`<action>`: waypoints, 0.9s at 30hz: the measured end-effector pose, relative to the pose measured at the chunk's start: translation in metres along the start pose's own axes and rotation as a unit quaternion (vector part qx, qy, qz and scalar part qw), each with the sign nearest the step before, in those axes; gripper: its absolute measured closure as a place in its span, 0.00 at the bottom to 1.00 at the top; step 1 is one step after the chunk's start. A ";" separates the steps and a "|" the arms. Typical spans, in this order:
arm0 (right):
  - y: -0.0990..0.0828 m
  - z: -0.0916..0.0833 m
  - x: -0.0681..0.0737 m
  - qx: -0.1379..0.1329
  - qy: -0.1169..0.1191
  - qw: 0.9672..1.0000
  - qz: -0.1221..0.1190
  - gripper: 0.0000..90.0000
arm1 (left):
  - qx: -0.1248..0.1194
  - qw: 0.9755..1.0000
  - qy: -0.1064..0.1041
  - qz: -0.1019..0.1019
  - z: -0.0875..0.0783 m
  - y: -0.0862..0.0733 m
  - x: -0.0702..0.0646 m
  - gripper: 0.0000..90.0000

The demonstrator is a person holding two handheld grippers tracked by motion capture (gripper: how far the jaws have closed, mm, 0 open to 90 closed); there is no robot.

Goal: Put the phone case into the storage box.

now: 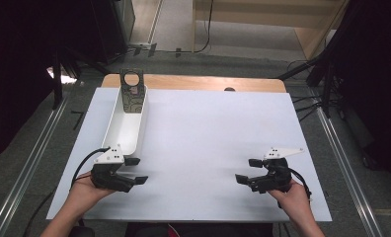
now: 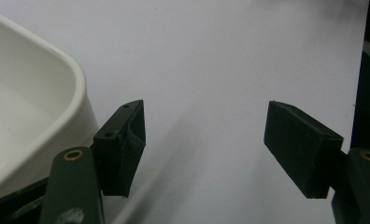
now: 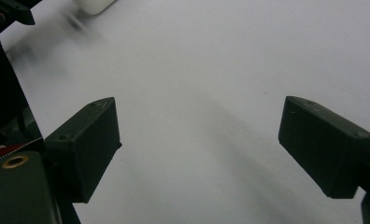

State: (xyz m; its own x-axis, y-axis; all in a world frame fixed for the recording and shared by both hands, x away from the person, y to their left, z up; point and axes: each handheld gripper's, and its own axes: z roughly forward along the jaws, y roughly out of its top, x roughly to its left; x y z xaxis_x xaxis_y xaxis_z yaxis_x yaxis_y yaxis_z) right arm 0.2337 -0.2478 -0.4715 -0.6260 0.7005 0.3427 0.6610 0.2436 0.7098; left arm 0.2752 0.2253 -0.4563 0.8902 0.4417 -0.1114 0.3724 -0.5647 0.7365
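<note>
A long white tray point(image 1: 126, 129) lies on the left part of the white board point(image 1: 203, 138), running away from me. At its far end a black patterned piece with a round hole point(image 1: 133, 92) leans upright. My left gripper point(image 1: 137, 170) rests near the tray's near end, open, with nothing between its jaws; in the left gripper view the left gripper point(image 2: 206, 149) sits just right of the tray's rounded corner point(image 2: 78, 88). My right gripper point(image 1: 246, 170) stands open over bare board at the front right, and in its own view the right gripper point(image 3: 199, 149) holds nothing.
The board lies on a wooden table point(image 1: 193, 81) whose far edge shows behind it. Metal rails point(image 1: 35, 148) run along the floor on both sides. Dark stands and cables point(image 1: 327, 79) sit at the far right. The other gripper point(image 3: 10, 11) shows at the right gripper view's top left.
</note>
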 end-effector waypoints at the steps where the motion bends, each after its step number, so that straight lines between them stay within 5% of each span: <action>1: 0.000 0.000 0.000 0.000 0.000 1.000 0.000 0.13 | 0.001 1.000 0.000 0.001 0.000 0.000 0.000 0.33; 27: 0.000 0.000 0.000 -0.001 -0.001 1.000 -0.002 0.13 | 0.002 1.000 -0.002 -0.003 -0.001 0.000 -0.002 0.33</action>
State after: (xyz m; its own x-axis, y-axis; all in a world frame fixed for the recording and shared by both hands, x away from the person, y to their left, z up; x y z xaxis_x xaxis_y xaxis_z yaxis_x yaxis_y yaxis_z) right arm 0.2336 -0.2479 -0.4712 -0.6286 0.7001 0.3388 0.6573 0.2454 0.7126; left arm 0.2735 0.2256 -0.4553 0.8893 0.4419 -0.1179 0.3778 -0.5646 0.7338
